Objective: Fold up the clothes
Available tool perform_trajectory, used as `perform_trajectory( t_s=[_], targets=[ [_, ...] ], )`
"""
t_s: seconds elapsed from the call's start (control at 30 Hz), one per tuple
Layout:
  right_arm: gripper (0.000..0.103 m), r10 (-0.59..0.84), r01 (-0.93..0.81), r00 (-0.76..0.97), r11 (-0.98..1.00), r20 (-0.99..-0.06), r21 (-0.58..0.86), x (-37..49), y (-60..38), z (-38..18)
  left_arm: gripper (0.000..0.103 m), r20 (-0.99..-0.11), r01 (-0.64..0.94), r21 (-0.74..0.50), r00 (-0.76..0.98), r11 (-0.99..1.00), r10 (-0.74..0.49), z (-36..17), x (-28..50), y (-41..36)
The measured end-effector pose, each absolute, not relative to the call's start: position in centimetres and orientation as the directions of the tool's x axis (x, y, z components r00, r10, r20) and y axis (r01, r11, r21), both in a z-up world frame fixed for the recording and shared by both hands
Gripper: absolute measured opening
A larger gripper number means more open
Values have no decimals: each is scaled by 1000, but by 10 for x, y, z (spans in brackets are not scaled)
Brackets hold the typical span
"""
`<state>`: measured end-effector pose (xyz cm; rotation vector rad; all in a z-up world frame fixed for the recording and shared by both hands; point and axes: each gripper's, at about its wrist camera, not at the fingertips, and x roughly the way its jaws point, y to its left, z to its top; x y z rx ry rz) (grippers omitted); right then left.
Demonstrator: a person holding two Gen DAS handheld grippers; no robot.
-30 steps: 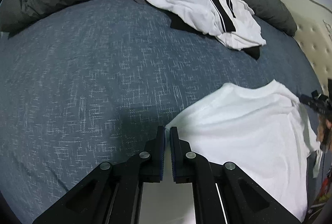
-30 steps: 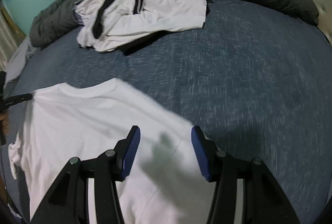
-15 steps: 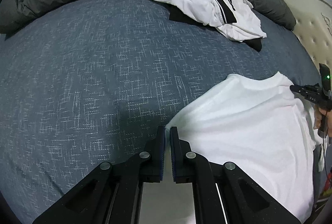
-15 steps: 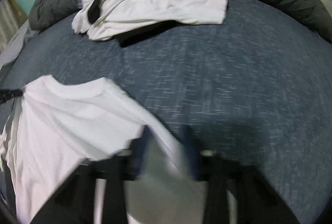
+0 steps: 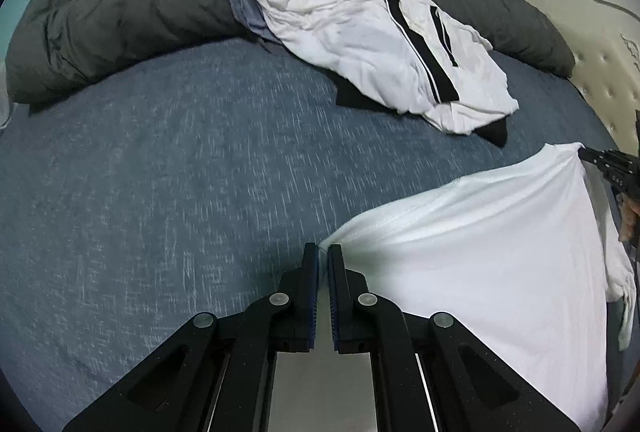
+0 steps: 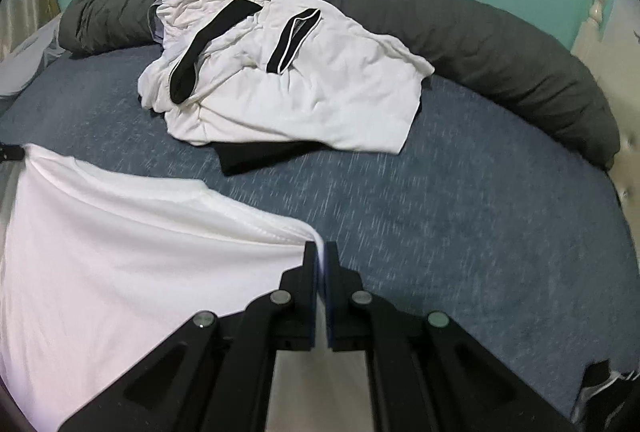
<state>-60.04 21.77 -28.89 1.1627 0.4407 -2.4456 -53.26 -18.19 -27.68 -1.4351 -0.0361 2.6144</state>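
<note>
Your right gripper [image 6: 321, 252], spread wide a second ago, is now clamped on the plain white cotton T-shirt [image 6: 132, 256]; left gripper [image 5: 323, 256] stays pinched on its other corner. Shirt stretched taut above the blue bedsheet [image 5: 168, 167], ready for folding.

A shirt [image 5: 500, 272] lies on the bed [image 5: 180, 191], clothes pile [image 5: 372, 43] behind.
</note>
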Motion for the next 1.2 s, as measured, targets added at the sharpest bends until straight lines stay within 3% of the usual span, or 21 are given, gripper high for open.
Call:
perform_trajectory(
  t_s=[0.13, 0.27, 0.33, 0.37, 0.47, 0.63, 0.83, 0.9, 0.93, 0.97, 1.0, 1.03, 1.07, 1.2],
  targets=[
    [2, -199, 466, -583, -876, -788, -123, -605, 215, -295, 6, -882, -146, -78, -452, -986, 137, -307, -540, -172],
    [2, -179, 492, -469, -866, -865, -88, -607, 211, -337, 10, -899, -122, -100, -413, -987, 142, -330, -545, -171],
    [3, -176, 501, -409, -863, -895, -59, -608, 210, -352, 18, -893, -106, -113, -425, -988, 148, -328, -546, -172],
    [3, -175, 504, -407, -862, -896, -61, -608, 210, -354, 27, -883, -105, -121, -444, -987, 155, -323, -546, -173],
    [16, -192, 487, -449, -871, -873, -59, -609, 213, -345, 41, -857, -107, -148, -483, -983, 182, -311, -552, -170],
    [38, -318, 436, -495, -896, -809, 85, -621, 217, -318, 42, -867, -146, -127, -464, -981, 182, -318, -569, -145],
    [38, -314, 496, -429, -865, -847, 69, -629, 177, -335, 42, -876, -176, -133, -439, -975, 199, -339, -585, -121],
    [38, -303, 509, -420, -859, -855, 54, -628, 170, -344, 39, -871, -188, -131, -447, -973, 203, -341, -584, -119],
    [38, -302, 511, -417, -858, -857, 54, -628, 170, -348, 33, -869, -195, -136, -448, -971, 211, -342, -585, -117],
    [38, -301, 512, -414, -857, -859, 53, -627, 169, -352, 11, -868, -203, -140, -446, -969, 219, -343, -585, -116],
    [30, -303, 515, -424, -856, -853, 48, -626, 169, -351, 1, -868, -214, -133, -445, -968, 218, -343, -584, -114],
    [16, -308, 518, -440, -854, -843, 41, -624, 168, -348, 1, -870, -227, -120, -445, -966, 213, -343, -583, -111],
    [10, -312, 521, -457, -853, -833, 34, -622, 168, -345, 1, -870, -239, -109, -447, -965, 209, -341, -581, -110],
    [5, -329, 531, -520, -848, -788, 4, -616, 166, -334, 1, -836, -231, -80, -514, -970, 191, -320, -577, -115]
  ],
)
